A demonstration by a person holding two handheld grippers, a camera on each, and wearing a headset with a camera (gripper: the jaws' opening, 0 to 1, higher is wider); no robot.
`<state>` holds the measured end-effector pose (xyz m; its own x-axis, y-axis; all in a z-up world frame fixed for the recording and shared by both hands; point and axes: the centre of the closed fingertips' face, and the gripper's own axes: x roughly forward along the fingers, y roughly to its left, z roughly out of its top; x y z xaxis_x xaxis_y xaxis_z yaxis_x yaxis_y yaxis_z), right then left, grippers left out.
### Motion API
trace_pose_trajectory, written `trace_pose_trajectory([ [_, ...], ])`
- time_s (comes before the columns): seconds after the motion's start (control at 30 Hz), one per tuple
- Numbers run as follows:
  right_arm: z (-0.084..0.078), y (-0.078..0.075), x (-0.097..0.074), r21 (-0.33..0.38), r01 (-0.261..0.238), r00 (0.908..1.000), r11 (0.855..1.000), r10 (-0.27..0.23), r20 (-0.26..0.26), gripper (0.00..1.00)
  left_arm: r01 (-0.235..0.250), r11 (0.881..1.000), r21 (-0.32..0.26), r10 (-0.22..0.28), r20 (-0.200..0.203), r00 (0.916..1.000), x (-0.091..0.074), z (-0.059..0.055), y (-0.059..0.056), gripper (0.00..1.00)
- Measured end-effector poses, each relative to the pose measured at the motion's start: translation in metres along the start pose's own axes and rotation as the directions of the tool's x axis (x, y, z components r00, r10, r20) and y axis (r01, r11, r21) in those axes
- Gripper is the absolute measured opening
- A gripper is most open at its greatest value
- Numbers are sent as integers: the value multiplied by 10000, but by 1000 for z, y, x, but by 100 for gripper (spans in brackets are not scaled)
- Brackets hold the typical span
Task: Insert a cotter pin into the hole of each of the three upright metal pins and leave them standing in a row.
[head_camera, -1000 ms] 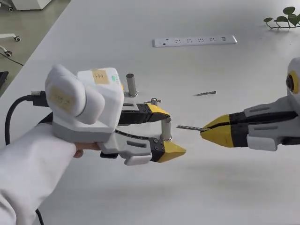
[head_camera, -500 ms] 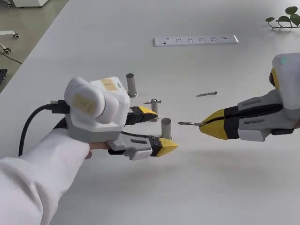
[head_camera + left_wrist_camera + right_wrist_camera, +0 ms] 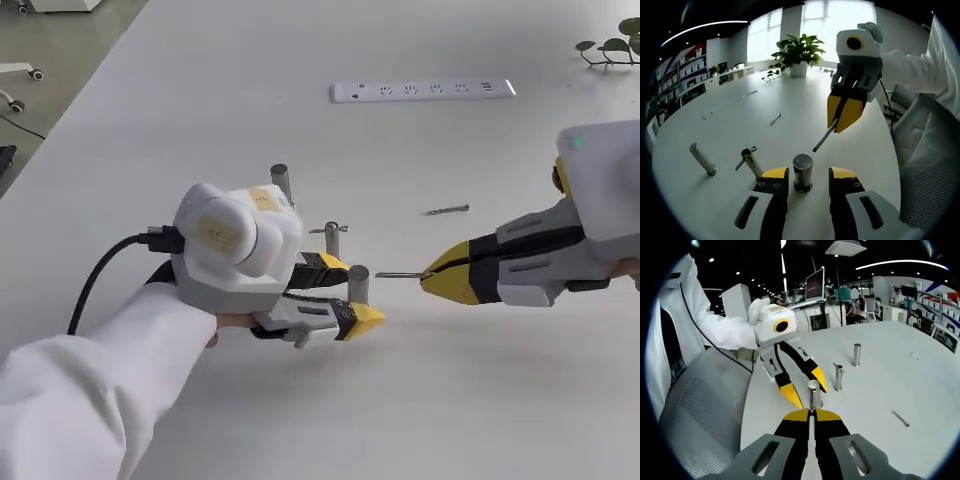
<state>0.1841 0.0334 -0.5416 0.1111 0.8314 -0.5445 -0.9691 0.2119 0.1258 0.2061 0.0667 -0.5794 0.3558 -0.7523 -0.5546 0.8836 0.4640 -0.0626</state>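
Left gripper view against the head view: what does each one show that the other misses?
The left gripper view adds the windows and a mesh chair. The head view adds the white body of the left gripper and its cable. Both share the three upright pins, the right gripper shut on a cotter pin, and a spare cotter pin on the table.

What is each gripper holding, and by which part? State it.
Right gripper: shut on a cotter pin, gripped by one end, the rest sticking out. Left gripper: nothing; its open fingers flank the nearest metal pin.
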Motion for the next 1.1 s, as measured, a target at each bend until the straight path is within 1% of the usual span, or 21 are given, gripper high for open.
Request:
trace_pose_trajectory([
  [0.07,0,-1,1,-44,-48,10000,10000,47,-20,0,16,10000,-7,-16,5,10000,1,-1,1,29],
  [0.17,0,-2,3,-43,-83,10000,10000,83,-47,0,48,10000,-47,-47,64,10000,2,0,2,24],
  [0.23,1,-2,3,-60,-99,9999,9999,99,-42,0,12,10000,-51,-12,77,10000,3,0,4,20],
  [0.3,1,-2,3,-76,-108,9999,9999,107,-36,0,-10,9998,-206,13,113,9999,3,0,5,14],
  [0.33,0,-3,4,-112,-105,9999,9999,104,-57,0,-29,9999,-134,31,135,9999,3,0,6,12],
  [0.4,0,-3,5,-140,-109,9999,9998,107,-106,0,20,9996,-267,-17,136,9999,4,0,6,12],
  [0.5,-2,-2,5,-181,-153,9997,9997,150,-182,0,45,9996,-267,-40,174,9998,4,0,5,12],
  [0.73,-4,-2,7,-316,-219,9993,9993,209,-317,0,96,9998,-170,-93,222,9997,3,0,3,12],
  [0.9,-6,-4,9,-416,-209,9988,9989,191,-442,0,125,9999,-43,-124,160,9998,4,-1,3,12],
  [1.1,-1,-1,6,-443,-211,9993,9988,197,-304,0,152,9999,-63,-152,134,9998,4,-2,4,12],
])
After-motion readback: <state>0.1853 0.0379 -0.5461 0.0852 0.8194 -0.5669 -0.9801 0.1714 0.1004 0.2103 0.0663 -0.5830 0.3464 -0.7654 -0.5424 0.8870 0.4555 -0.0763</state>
